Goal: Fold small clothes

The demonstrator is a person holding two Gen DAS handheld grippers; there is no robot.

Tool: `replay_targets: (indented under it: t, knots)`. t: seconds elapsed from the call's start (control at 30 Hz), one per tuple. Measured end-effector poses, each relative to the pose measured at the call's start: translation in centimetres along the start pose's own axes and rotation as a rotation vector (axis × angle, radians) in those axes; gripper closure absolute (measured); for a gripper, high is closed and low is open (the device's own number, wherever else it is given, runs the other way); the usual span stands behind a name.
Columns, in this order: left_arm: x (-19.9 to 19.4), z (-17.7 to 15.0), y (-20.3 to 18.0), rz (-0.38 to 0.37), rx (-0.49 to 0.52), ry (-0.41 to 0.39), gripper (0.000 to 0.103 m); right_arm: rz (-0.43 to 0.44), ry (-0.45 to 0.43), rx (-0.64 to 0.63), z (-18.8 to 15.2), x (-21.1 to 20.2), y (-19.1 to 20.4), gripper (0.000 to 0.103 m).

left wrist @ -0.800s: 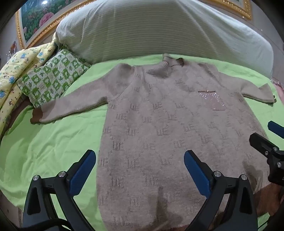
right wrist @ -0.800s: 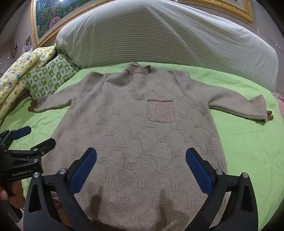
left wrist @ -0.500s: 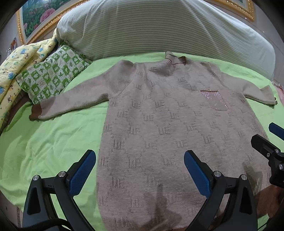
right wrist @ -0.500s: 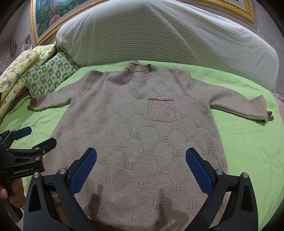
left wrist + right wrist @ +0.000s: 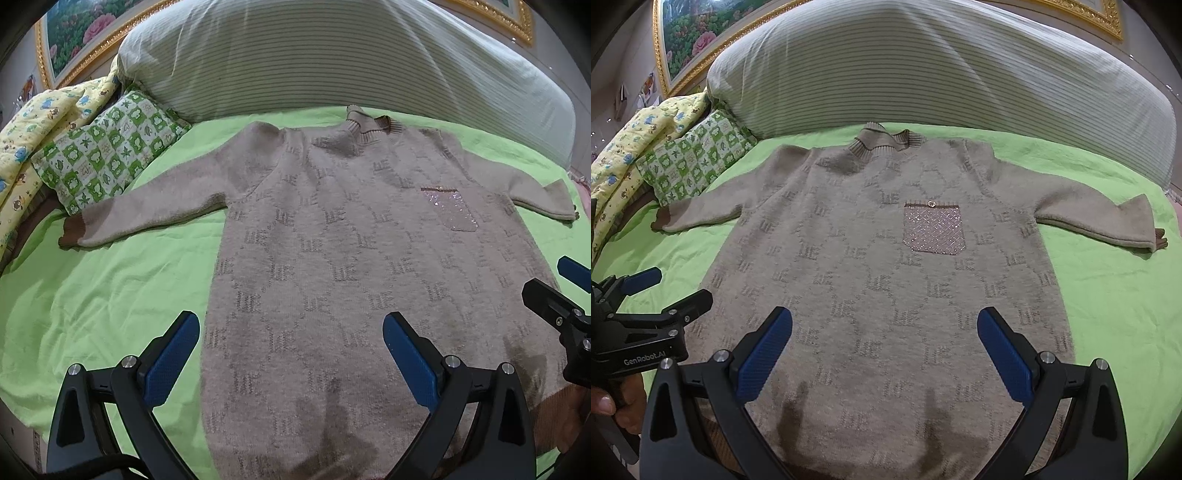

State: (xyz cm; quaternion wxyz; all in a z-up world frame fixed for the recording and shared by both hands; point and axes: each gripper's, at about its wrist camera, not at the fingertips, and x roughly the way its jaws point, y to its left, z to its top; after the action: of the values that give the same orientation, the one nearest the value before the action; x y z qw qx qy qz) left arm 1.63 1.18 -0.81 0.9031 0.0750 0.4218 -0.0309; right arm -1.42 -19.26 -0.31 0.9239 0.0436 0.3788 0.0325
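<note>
Flat out on the green bedsheet (image 5: 92, 295), front side up: a small beige sweater (image 5: 351, 277), patterned all over, both sleeves spread wide toward the left and right edges of the bed. Collar (image 5: 886, 142) up at the head end, just short of the big striped pillow (image 5: 923, 74). Sparkly chest pocket (image 5: 933, 230) in plain view, a small button at its top edge. Left sleeve cuff (image 5: 72, 232) dark brown, ending just beside a green checked cushion (image 5: 107, 155) near the head-end left corner, with a yellow printed quilt (image 5: 33, 129) bunched beyond that. Right sleeve cuff (image 5: 1160, 238) lying out on bare sheet toward the right edge.

Down at the near edge, over the hem: left gripper (image 5: 291, 354), blue pads (image 5: 171, 358) spread wide, released, nothing between them, straddling the sweater's left side seam. Right gripper (image 5: 884, 350) alongside, blue fingers (image 5: 1004, 358) likewise parted, holding nothing, hovering over the lower middle of the sweater, finger shadows falling on the knit below. Each tool visible at the edge of the other's view, near but apart. Gilt picture frame (image 5: 670, 55) on the wall behind the pillow.
</note>
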Motion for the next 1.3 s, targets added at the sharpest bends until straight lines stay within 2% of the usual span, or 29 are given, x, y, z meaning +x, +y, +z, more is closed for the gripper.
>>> replay_targets:
  t: [0.07, 0.5, 0.63, 0.8, 0.9, 0.97, 1.0, 1.13, 1.3]
  knots:
    - [0.1, 0.1, 0.1, -0.004, 0.000, 0.018, 0.003, 0.009, 0.001, 0.009, 0.0, 0.0, 0.0, 0.003]
    - [0.7, -0.1, 0.3, 0.000, 0.001, 0.012, 0.003, 0.005, 0.007, 0.003, 0.0, 0.3, 0.3, 0.003]
    - [0.9, -0.3, 0.3, -0.004, 0.002, 0.021, 0.003, 0.005, 0.036, 0.009, 0.1, 0.3, 0.3, 0.003]
    - [1.1, -0.3, 0.0, -0.011, 0.010, 0.031, 0.003, -0.005, 0.012, 0.010, -0.2, 0.4, 0.2, 0.003]
    - [1.3, -0.3, -0.3, -0.012, 0.018, 0.045, 0.003, 0.001, 0.088, 0.032, -0.2, 0.4, -0.3, 0.003]
    - [1.4, -0.2, -0.4, -0.013, 0.021, 0.048, 0.003, 0.006, 0.086, 0.041, -0.3, 0.4, -0.3, 0.003]
    - [1.5, 0.0, -0.5, -0.011, 0.022, 0.044, 0.003, 0.013, 0.099, 0.054, 0.0, 0.3, -0.7, 0.003]
    - [1.8, 0.8, -0.6, -0.023, 0.017, 0.041, 0.003, 0.040, 0.062, 0.098, 0.3, 0.2, -2.0, 0.003]
    - [2.6, 2.4, -0.6, -0.054, -0.002, 0.050, 0.003, -0.003, 0.035, 0.142, 1.0, -0.2, -5.2, 0.003]
